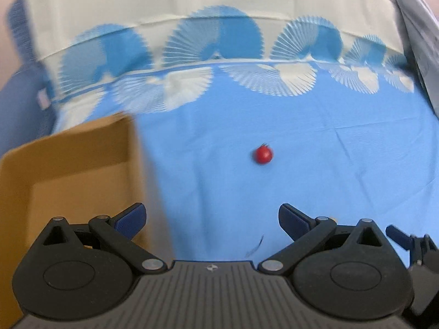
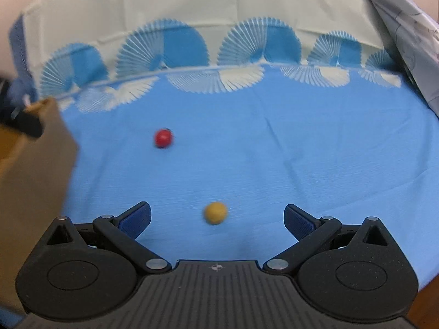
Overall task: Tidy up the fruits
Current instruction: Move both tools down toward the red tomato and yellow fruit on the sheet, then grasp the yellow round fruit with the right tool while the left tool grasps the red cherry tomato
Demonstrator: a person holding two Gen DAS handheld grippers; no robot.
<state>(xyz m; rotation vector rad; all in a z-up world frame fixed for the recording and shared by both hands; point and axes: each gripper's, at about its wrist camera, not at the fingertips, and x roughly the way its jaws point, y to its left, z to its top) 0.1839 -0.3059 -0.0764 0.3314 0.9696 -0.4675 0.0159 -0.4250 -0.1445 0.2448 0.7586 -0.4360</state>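
Note:
A small red fruit (image 1: 262,154) lies on the blue cloth ahead of my left gripper (image 1: 211,219), which is open and holds nothing. The right wrist view has the same red fruit (image 2: 163,138) farther off to the left. A small yellow round fruit (image 2: 215,213) sits on the cloth between the spread fingers of my right gripper (image 2: 216,219), which is open and apart from it. A brown cardboard box (image 1: 74,170) stands at the left, its wall beside my left finger (image 1: 131,217). The right gripper's fingertip (image 1: 399,237) shows at the far right of the left wrist view.
A blue cloth (image 2: 301,150) with white and blue fan patterns covers the surface, cream toward the back. A grey sheet (image 2: 406,27) hangs at the right edge. The cardboard box (image 2: 33,164) fills the left side of the right wrist view, with part of the left gripper (image 2: 26,124) over it.

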